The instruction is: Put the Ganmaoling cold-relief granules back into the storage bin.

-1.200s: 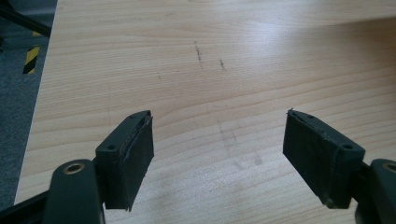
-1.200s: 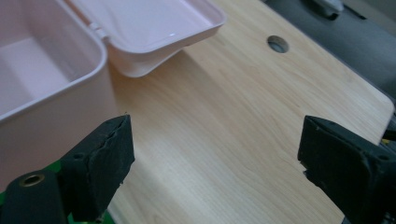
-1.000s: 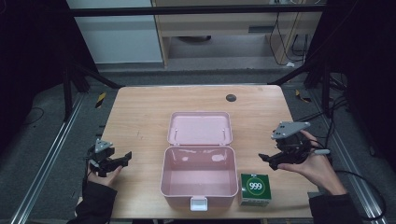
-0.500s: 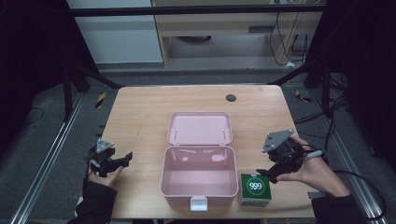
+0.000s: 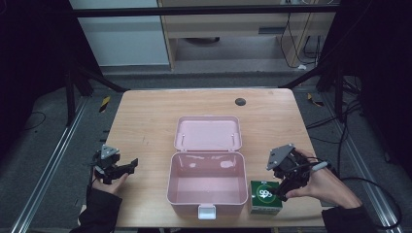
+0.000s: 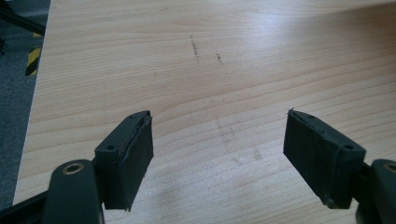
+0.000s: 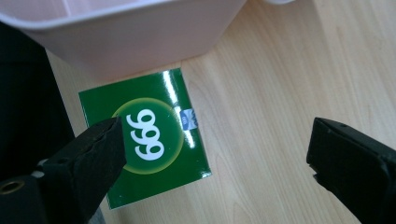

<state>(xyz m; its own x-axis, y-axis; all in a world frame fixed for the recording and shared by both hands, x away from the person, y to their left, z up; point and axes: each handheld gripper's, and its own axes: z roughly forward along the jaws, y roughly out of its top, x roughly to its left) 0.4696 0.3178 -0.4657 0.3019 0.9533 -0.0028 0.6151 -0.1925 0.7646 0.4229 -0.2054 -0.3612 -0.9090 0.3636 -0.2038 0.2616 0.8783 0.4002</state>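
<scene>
Hovering with jaws just opened wide and empty, the right gripper (image 5: 285, 188) sits off-centre over the green box (image 7: 144, 137), risking a skewed pinch against the pink case (image 5: 208, 190); the left gripper (image 6: 219, 158) gapes empty.

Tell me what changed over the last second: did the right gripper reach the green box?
The right gripper came down and in from the table's right edge toward the green box; its jaws have just been opening and now hang spread above the box, which lies partly between them, not gripped. The left gripper, the open pink case and the box kept their places.
</scene>
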